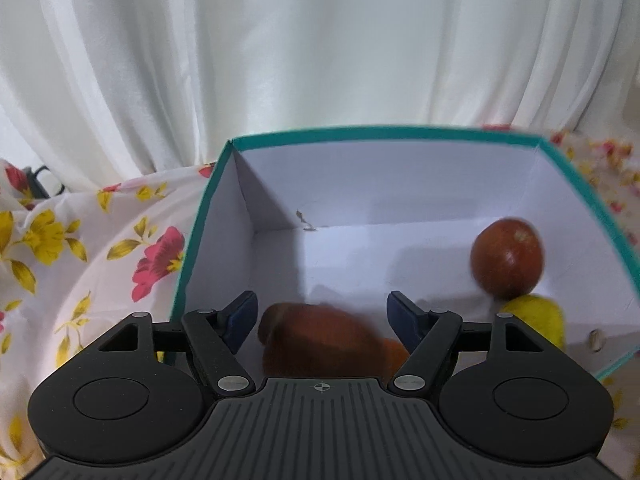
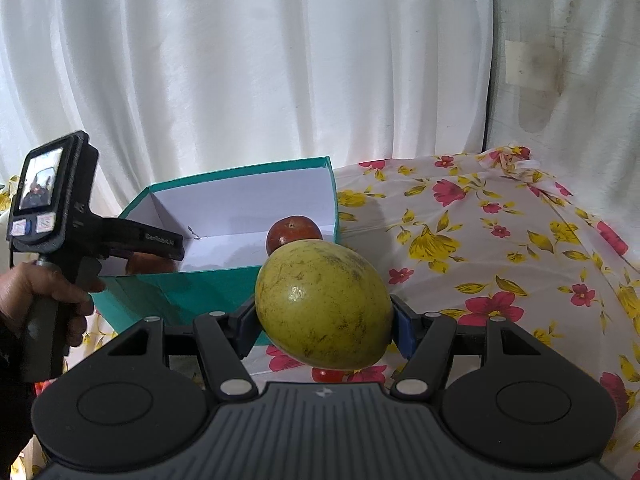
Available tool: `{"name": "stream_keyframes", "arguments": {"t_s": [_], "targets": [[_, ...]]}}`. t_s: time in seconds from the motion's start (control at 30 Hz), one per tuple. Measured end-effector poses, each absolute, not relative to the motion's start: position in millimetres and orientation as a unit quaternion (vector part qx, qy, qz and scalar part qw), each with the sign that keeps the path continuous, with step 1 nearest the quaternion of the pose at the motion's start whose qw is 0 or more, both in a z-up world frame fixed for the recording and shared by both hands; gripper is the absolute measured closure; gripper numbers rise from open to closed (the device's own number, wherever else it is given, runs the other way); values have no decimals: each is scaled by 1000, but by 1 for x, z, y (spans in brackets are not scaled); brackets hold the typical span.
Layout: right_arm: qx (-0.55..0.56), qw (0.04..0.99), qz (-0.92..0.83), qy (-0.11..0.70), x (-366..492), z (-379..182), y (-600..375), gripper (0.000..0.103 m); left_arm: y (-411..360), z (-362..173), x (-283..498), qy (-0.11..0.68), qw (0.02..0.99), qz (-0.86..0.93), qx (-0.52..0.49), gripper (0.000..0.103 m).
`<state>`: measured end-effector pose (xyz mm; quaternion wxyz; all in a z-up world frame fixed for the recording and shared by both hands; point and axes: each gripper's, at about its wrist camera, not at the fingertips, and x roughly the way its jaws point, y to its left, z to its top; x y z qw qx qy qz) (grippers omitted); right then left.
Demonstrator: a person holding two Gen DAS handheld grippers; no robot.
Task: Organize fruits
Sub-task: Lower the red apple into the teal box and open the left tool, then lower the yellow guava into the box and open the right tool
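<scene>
Right gripper (image 2: 324, 326) clamping large yellow-green mango (image 2: 323, 304) crosswise at widest part, likely for secure carry toward teal box (image 2: 224, 292).

Left gripper (image 1: 322, 318) hovering over box's near-left corner, jaws spread apart, blurred brown fruit (image 1: 320, 340) lying between and below them, probably just dropped.

Red apple (image 1: 507, 258) resting against right wall, yellow fruit (image 1: 538, 314) just beside.

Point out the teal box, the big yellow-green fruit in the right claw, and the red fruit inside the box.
teal box (image 2: 168, 296), right wrist view, on its near outer wall.
yellow-green fruit (image 2: 324, 304), right wrist view, on its middle.
red fruit (image 1: 507, 258), left wrist view, on its front face.
</scene>
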<state>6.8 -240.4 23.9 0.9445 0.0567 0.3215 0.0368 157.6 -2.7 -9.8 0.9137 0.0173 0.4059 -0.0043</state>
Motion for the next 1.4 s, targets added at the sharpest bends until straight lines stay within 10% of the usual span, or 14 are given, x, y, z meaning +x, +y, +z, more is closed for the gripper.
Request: {"name": "stream_keyframes", "arguments": {"t_s": [0.23, 1.4], "targets": [[55, 947, 39, 315, 4, 29, -242, 39, 17, 32, 102, 352, 936, 3, -18, 3], [-13, 949, 98, 298, 87, 39, -196, 39, 68, 3, -34, 444, 885, 119, -72, 2]]}}
